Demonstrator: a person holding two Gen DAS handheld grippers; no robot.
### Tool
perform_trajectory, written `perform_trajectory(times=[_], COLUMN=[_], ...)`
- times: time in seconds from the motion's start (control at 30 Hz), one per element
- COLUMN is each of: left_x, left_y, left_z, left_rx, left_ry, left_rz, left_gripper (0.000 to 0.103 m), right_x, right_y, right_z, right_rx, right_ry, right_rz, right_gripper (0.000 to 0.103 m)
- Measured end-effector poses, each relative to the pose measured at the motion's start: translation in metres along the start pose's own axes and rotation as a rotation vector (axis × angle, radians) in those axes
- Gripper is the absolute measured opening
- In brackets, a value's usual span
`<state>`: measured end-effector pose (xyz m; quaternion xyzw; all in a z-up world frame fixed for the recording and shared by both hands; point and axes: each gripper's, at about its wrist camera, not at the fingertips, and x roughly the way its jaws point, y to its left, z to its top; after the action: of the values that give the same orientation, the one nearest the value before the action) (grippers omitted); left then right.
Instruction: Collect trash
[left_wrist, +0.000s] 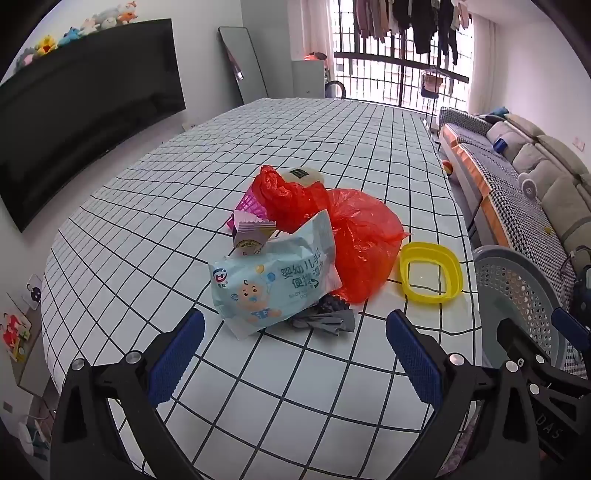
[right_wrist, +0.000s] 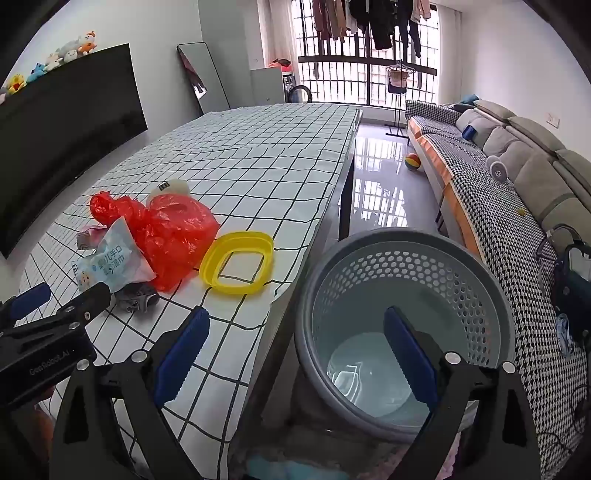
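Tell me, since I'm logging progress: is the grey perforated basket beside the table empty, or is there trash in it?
Empty. The right wrist view looks straight into the grey basket: its bare, glossy bottom shows, with no trash inside.

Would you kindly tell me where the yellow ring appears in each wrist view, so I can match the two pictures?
Left wrist view: the yellow ring lies right of centre on the checked table, just right of the red bag.
Right wrist view: the yellow ring lies left of centre, near the table edge, left of the grey basket.
Shared landmark: the red bag beside it.
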<state>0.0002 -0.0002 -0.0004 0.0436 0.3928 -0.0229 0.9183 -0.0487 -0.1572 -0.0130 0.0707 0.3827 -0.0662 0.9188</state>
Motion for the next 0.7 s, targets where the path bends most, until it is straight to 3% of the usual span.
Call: perform_trajectory(times=[0.7], left_x=[-0.011], left_y=[0.004], left_z=[-0.002], left_rx=[-0.004], left_ry=[-0.018], left_rz=[0.01], left_gripper=[0.097], right_x=[-0.011], right_y=[0.005], right_z=[0.0], right_rx=[-0.01], right_ry=[-0.017], right_rz=[-0.005], right_gripper=[0.091])
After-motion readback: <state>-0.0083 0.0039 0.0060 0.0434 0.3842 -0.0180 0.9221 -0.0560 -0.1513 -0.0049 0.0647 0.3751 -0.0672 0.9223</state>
